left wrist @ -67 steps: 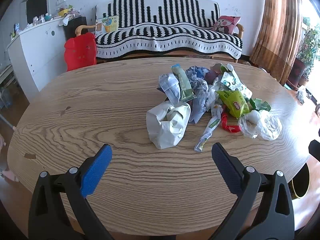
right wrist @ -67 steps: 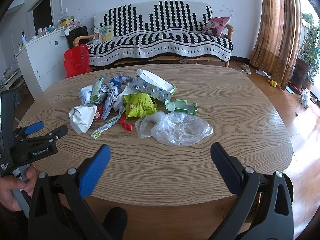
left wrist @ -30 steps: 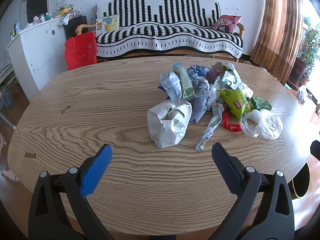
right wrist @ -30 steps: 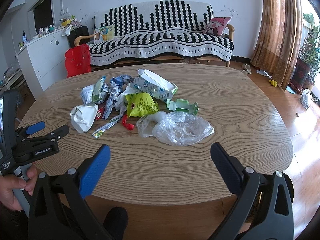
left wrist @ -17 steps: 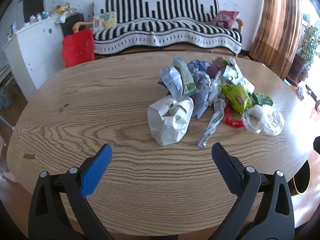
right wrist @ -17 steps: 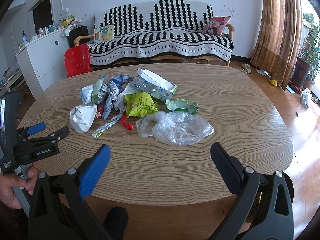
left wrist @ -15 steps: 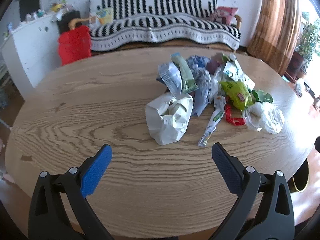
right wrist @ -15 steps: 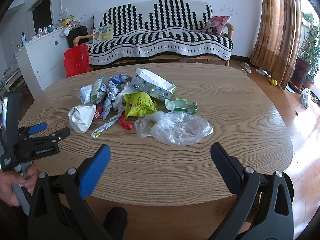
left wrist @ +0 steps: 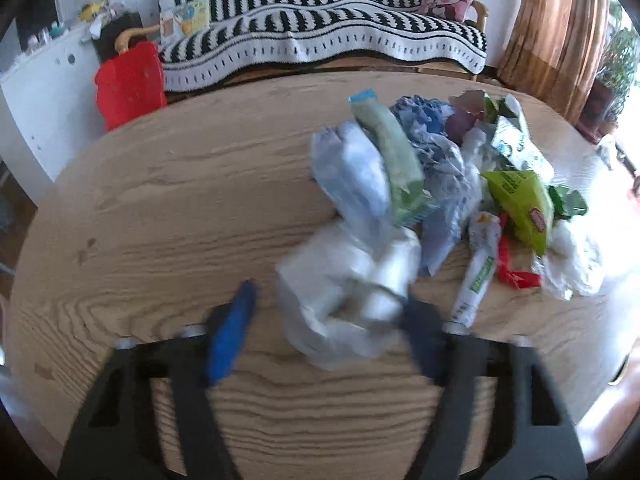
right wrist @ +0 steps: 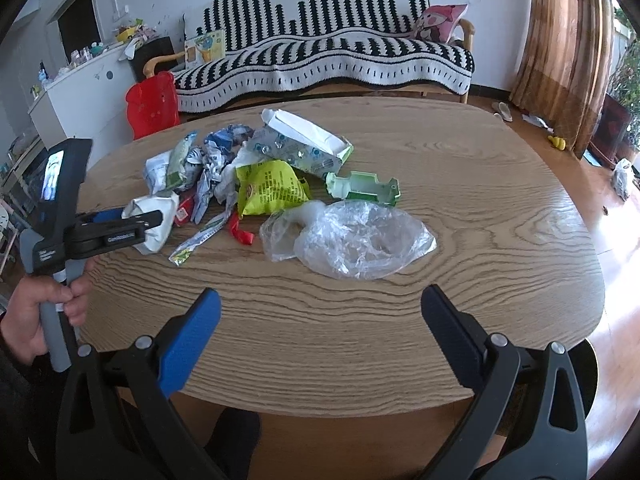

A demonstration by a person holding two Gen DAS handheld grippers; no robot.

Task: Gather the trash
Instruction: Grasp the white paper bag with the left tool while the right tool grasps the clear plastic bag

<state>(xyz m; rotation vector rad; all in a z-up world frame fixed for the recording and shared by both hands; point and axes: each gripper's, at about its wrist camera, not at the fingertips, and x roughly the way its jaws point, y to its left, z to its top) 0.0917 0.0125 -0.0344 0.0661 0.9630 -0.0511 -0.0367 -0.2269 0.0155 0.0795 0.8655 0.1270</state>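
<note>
A pile of trash lies on the oval wooden table [right wrist: 480, 216]. Nearest my left gripper [left wrist: 328, 332] is a crumpled white paper bag [left wrist: 348, 280]; the open fingers stand either side of it, and the view is blurred. The bag [right wrist: 154, 220] and left gripper [right wrist: 132, 222] also show in the right wrist view. My right gripper [right wrist: 320, 336] is open and empty above the table's near edge, short of a clear plastic bag [right wrist: 352, 240]. Behind lie a yellow-green snack bag [right wrist: 268, 188], a green carton piece [right wrist: 364, 188] and a torn box [right wrist: 304, 144].
A red strip [right wrist: 240, 232], a thin wrapper [right wrist: 200, 240] and blue-white crumpled wrappers [right wrist: 216, 160] fill the pile's left. A striped sofa [right wrist: 320, 52], a red plastic chair [right wrist: 152, 104] and a white cabinet [right wrist: 76, 100] stand beyond the table.
My left gripper has moved forward over the table to the white paper bag, and its fingers have narrowed around the bag. The right gripper has stayed still.
</note>
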